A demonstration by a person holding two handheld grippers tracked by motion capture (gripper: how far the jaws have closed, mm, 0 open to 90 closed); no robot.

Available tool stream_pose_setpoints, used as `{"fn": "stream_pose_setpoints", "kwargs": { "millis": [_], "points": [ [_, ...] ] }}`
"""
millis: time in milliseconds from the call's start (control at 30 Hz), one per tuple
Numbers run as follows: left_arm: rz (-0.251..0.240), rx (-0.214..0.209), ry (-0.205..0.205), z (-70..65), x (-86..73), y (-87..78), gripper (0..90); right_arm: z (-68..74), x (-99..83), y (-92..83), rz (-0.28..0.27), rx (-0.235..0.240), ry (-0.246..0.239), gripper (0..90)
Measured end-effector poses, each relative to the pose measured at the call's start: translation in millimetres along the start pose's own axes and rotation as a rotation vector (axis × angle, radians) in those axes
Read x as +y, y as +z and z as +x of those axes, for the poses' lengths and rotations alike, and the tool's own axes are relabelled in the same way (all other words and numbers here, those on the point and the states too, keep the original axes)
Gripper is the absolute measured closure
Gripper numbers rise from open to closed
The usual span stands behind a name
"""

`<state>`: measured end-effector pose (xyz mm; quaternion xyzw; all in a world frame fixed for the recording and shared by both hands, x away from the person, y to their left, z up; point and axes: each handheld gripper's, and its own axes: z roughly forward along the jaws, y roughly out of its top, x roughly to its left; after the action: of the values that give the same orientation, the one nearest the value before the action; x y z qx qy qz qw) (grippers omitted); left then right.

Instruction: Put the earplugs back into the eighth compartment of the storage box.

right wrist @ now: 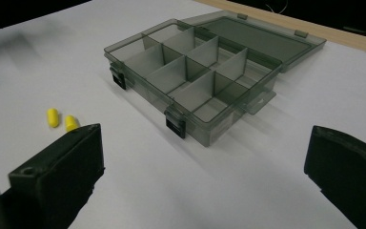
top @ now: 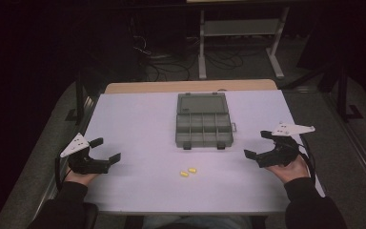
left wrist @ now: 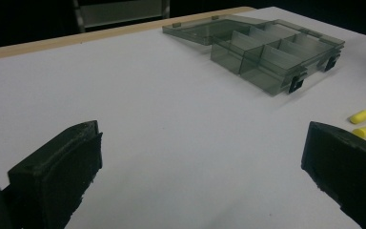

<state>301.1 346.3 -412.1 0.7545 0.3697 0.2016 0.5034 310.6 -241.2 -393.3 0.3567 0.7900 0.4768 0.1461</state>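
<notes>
A smoky clear organizer box (top: 203, 125) (left wrist: 276, 55) (right wrist: 195, 81) lies open mid-table, its lid folded flat behind it and its several compartments empty. Two small yellow earplugs (top: 188, 172) (left wrist: 361, 123) (right wrist: 59, 119) rest side by side on the white table in front of the box. My left gripper (top: 106, 150) (left wrist: 200, 162) is open at the table's left edge, holding nothing. My right gripper (top: 259, 144) (right wrist: 205, 162) is open at the right edge, also holding nothing. Both sit well apart from the box and the earplugs.
The white tabletop (top: 143, 124) has a wooden strip (top: 190, 86) along its far edge. Beyond it, on the dark floor, stand a metal desk frame (top: 240, 33) and loose cables (top: 171, 62). A person's hands and dark sleeves enter from the bottom.
</notes>
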Motion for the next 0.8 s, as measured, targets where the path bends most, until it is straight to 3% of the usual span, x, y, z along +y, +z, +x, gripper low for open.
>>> {"fn": "stream_pose_setpoints", "kwargs": {
  "millis": [800],
  "points": [
    [-0.001,0.005,-0.003,-0.4,-0.5,0.0,0.0,31.3,33.0,23.5,0.082,0.115,-0.094,0.0]
  ]
}}
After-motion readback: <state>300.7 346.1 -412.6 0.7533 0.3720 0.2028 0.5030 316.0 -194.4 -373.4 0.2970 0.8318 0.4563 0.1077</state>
